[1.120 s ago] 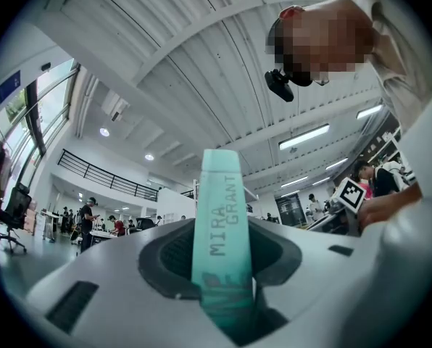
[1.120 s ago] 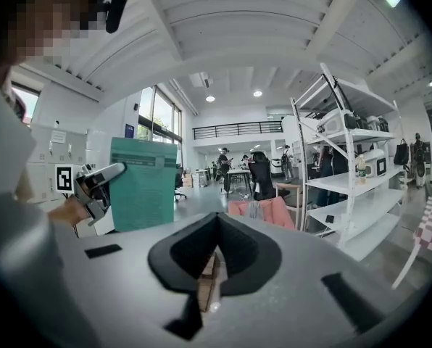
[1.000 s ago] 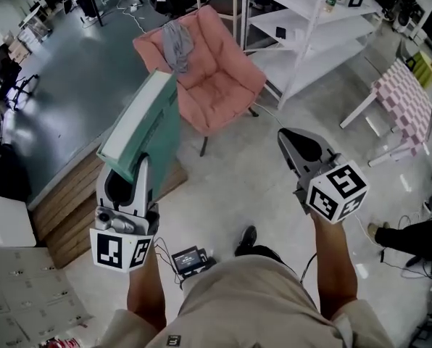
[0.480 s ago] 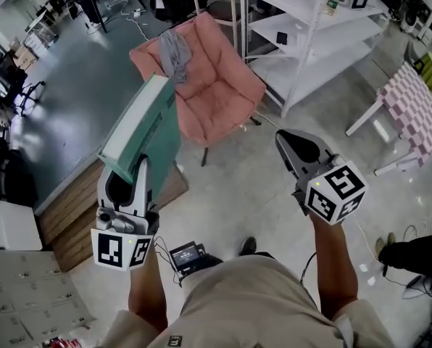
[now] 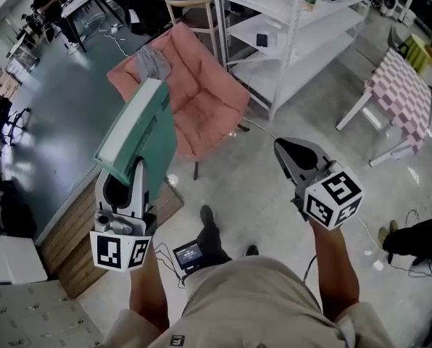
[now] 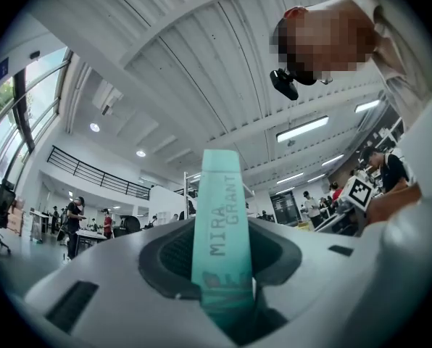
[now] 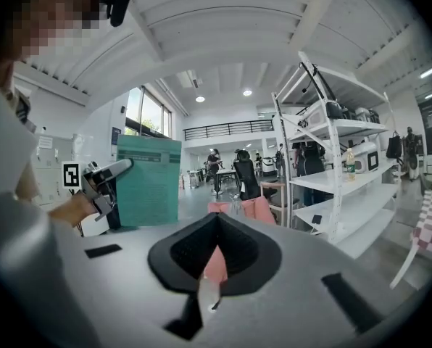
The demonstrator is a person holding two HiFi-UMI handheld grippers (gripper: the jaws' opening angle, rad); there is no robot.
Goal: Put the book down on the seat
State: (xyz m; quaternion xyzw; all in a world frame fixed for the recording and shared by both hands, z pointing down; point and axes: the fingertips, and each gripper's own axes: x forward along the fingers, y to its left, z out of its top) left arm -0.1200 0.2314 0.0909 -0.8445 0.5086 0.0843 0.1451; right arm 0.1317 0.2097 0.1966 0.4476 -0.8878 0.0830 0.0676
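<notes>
The left gripper (image 5: 126, 176) clamps the lower end of the book (image 5: 138, 133). In the left gripper view the teal spine (image 6: 219, 223) stands straight up between the jaws, pinched on both faces. The book is in the air, not yet over the chair (image 5: 209, 85). Its long axis runs from the jaws at 6 o'clock up to 12 o'clock, leaning a little toward 1.

The seat (image 5: 201, 125) lies at about 1 o'clock from the left gripper, just past the book's top edge in the head view. I judge the book must go forward and tip flat to land there. The right gripper (image 5: 288, 151) is shut with nothing in it, and the pink chair only shows through the slit between its jaws. From it the seat lies at about 10 o'clock, farther off than from the left.

The book is a stiff flat slab with a matte teal cover and a pale page block along one long edge. The chair is a soft, padded pink shell on thin legs, likely to give under the book. A limp grey cloth (image 5: 152, 62) hangs over its back at 11 o'clock, clear of the seat
</notes>
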